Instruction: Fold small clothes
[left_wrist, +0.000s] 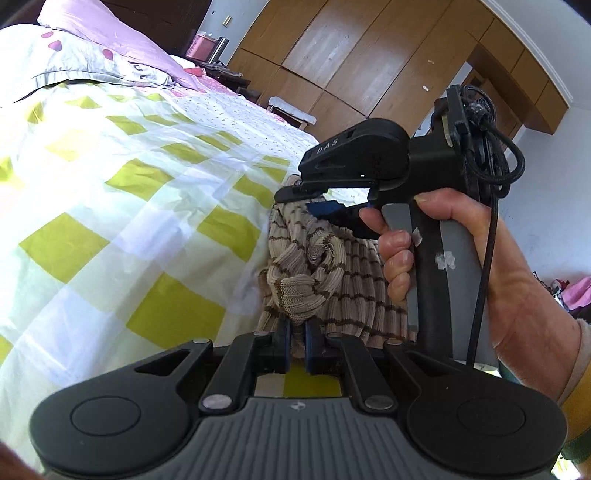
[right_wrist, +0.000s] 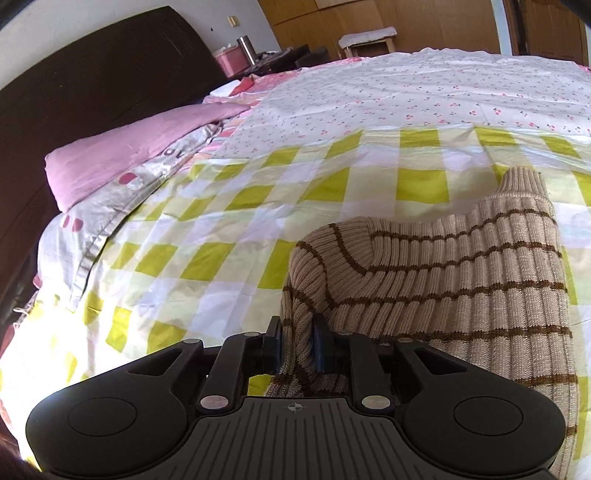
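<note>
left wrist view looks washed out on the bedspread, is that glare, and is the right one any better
Left wrist view: sunlight blows out the checked bedspread at the left, squares fading to white; the striped sweater stays sharp. Right wrist view: more even light, bedspread checks and sweater ribs readable. Both bend straight lines strongly at the edges.

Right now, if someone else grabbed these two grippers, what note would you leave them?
Left gripper: shut on a fold of the sweater.
Right gripper: sweater edge between its pads; I cannot tell if they press.
Sweater: striped, bunched at the near edge of the checked bedspread, part of it lying on the bed.
Done: sweater picked up at two points.
Left: spread it flat, then fold it.
</note>
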